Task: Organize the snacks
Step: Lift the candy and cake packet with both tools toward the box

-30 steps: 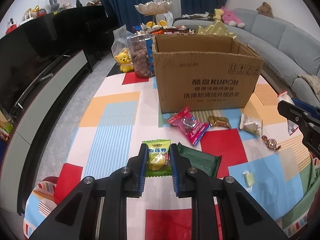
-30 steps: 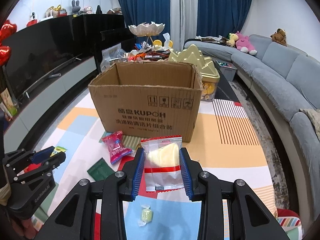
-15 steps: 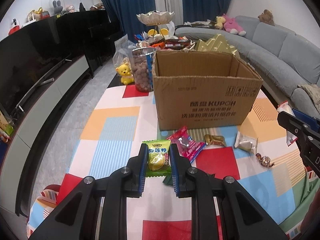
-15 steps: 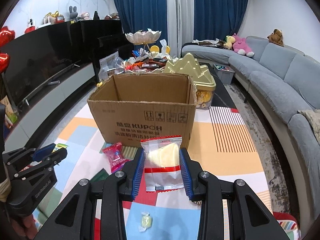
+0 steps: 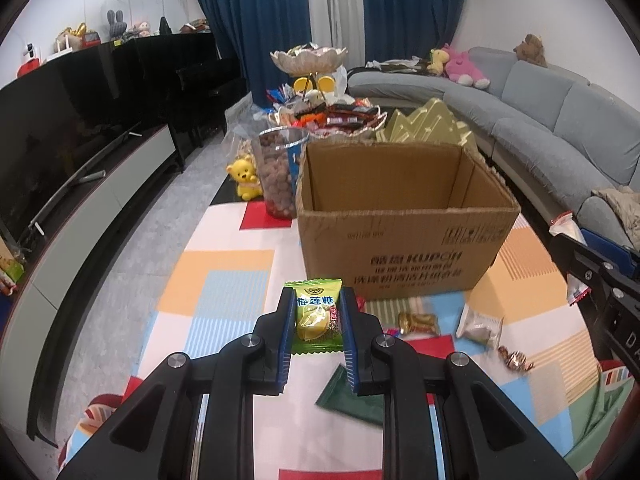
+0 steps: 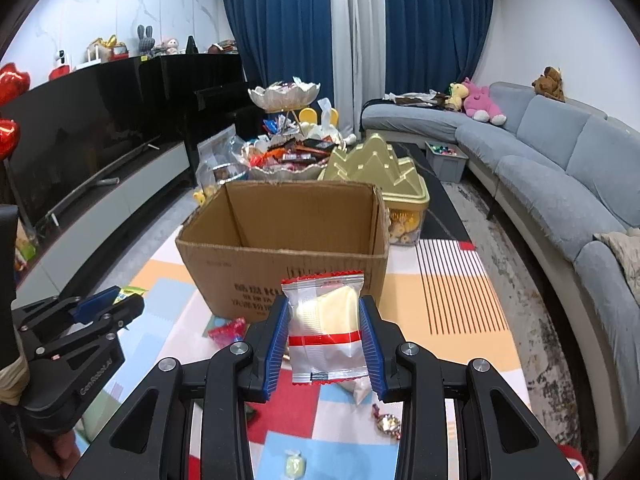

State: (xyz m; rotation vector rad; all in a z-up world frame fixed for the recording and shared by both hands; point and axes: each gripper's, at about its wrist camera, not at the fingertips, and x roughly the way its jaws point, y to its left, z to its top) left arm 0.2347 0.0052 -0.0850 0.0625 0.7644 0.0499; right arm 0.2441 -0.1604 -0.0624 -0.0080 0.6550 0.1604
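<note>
Matt corrugated cardboard box [image 5: 404,252]; glossy plastic candy wrapper [image 5: 316,316]; glossy clear plastic pastry packet [image 6: 326,332]; soft grey cloth sofa [image 6: 560,168].

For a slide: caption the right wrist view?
Right gripper grips a clear cracker packet before the open cardboard box.

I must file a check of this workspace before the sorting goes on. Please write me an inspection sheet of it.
Surface: patchwork cloth in bright colours covers the table.
Job's things: open cardboard box, inside looks empty; green durian candy and clear cracker pack held up in front of it.
Clutter: loose sweets on the cloth, among them a gold candy, a dark green packet, a pink packet; nut jar, gold tin.
Grippers: left gripper shut on the candy; right gripper shut on the pack.
Cables: nothing seen.
Surroundings: grey sofa, television, blue curtains.
</note>
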